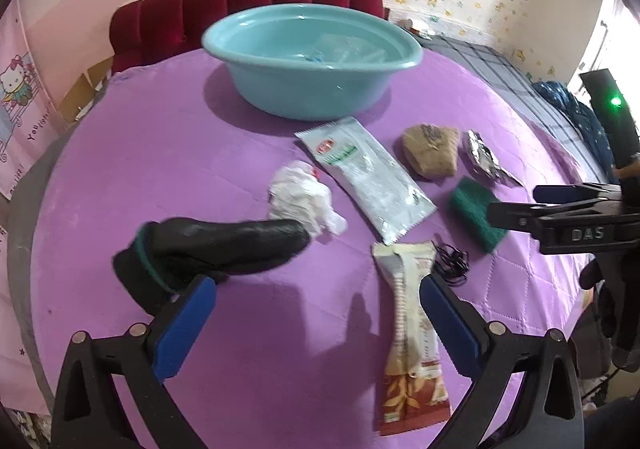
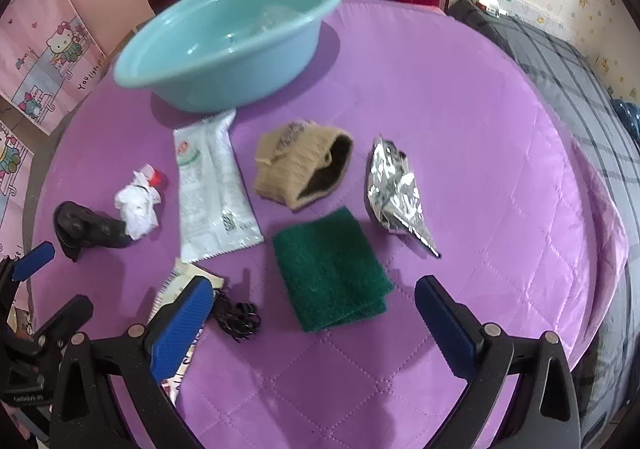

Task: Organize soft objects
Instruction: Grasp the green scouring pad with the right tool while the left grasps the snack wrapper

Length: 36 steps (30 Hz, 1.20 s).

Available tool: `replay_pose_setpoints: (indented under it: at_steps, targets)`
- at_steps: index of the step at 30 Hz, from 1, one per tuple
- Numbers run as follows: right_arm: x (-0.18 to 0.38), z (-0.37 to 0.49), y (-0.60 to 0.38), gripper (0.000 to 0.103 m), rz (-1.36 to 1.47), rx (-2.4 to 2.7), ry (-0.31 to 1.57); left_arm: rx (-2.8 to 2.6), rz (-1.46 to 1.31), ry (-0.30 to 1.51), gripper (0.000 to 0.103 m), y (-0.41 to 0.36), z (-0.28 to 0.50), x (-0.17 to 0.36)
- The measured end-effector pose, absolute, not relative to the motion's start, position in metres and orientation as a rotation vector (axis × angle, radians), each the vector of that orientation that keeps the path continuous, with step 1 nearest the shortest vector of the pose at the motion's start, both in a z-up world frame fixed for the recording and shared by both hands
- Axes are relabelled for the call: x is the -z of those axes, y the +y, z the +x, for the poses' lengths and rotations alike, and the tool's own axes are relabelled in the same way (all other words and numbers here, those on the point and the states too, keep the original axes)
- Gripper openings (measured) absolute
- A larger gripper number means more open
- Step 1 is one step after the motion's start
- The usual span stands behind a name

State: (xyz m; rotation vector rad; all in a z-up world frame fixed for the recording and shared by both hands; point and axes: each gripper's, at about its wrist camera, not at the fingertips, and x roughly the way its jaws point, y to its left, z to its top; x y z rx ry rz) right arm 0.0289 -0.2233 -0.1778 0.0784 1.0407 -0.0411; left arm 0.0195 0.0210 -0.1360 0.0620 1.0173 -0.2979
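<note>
A teal basin (image 1: 312, 61) (image 2: 224, 45) stands at the far side of the purple quilted table (image 2: 460, 129), with a clear wrapper inside. In front lie a black sock (image 1: 216, 245) (image 2: 86, 229), a crumpled white bag (image 1: 304, 201) (image 2: 138, 205), a white packet (image 1: 364, 177) (image 2: 212, 185), a tan knit piece (image 1: 432, 149) (image 2: 304, 165), a foil wrapper (image 1: 484, 157) (image 2: 396, 193), a green cloth (image 1: 476, 213) (image 2: 332, 273), a snack bar (image 1: 412, 329) and black hair ties (image 1: 452, 261) (image 2: 236, 317). My left gripper (image 1: 320, 293) is open above the table between sock and snack bar. My right gripper (image 2: 316, 293) is open over the green cloth.
A red velvet chair (image 1: 248, 5) stands behind the table. A grey checked bed (image 2: 560, 61) lies to the right. Pink cartoon posters (image 2: 48, 49) hang on the left wall. The right gripper (image 1: 496, 209) shows at the right edge of the left wrist view.
</note>
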Motion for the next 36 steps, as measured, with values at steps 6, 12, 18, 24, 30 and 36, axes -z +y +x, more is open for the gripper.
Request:
replay_pose_setpoints:
  at_steps: [6, 12, 18, 24, 30, 36]
  targets:
    - [0.195, 0.036, -0.229, 0.103, 0.070, 0.045, 1.076, 0.323, 0.080, 1.057, 0.103, 0.005, 0.013, 0.149]
    - [0.208, 0.045, -0.233, 0.102, 0.063, 0.041, 1.084, 0.344, 0.095, 1.096, 0.103, -0.011, 0.004, 0.165]
    - [0.220, 0.051, -0.236, 0.082, 0.044, 0.057, 1.074, 0.364, 0.119, 1.130, 0.103, -0.023, -0.003, 0.180]
    - [0.217, 0.045, -0.228, 0.010, 0.020, 0.024, 1.029, 0.360, 0.120, 1.134, 0.103, -0.025, -0.003, 0.182]
    - [0.210, 0.029, -0.225, 0.008, 0.020, -0.006, 1.017, 0.367, 0.096, 1.144, 0.103, -0.026, 0.002, 0.185]
    - [0.199, 0.018, -0.222, 0.008, 0.039, -0.020, 0.992, 0.382, 0.104, 1.156, 0.069, -0.038, 0.002, 0.190]
